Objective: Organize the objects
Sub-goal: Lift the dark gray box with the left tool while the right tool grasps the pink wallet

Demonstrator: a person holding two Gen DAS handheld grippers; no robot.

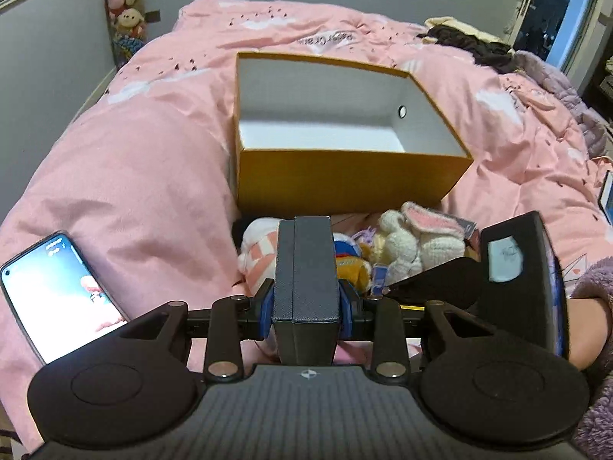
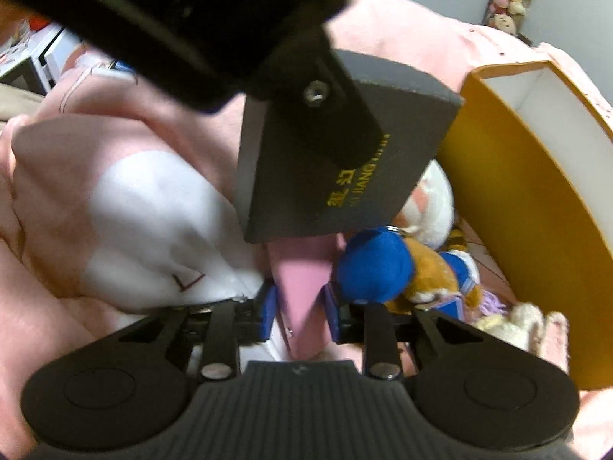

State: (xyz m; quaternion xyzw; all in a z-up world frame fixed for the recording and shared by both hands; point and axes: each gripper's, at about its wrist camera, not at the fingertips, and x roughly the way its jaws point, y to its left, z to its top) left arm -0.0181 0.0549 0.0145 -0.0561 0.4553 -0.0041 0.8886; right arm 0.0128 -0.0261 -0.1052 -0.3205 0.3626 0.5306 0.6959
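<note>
My left gripper (image 1: 306,299) is shut on a dark grey box (image 1: 306,272) and holds it upright above the toys; the same box with gold lettering shows in the right wrist view (image 2: 337,153). My right gripper (image 2: 300,306) is shut on a pink flat object (image 2: 302,283), just below that box. An open orange box with a white inside (image 1: 345,176) stands on the pink bed beyond; it is at the right in the right wrist view (image 2: 509,191). In front of it lie a white knitted bunny (image 1: 413,241), a blue-and-orange plush (image 2: 398,272) and a white-pink plush (image 1: 256,253).
A lit phone (image 1: 57,291) lies on the pink duvet (image 1: 134,176) at the left. Dark clothes (image 1: 471,44) lie at the far right of the bed. Plush toys (image 1: 124,4) hang on the back wall. The right gripper's body (image 1: 517,268) is close at the right.
</note>
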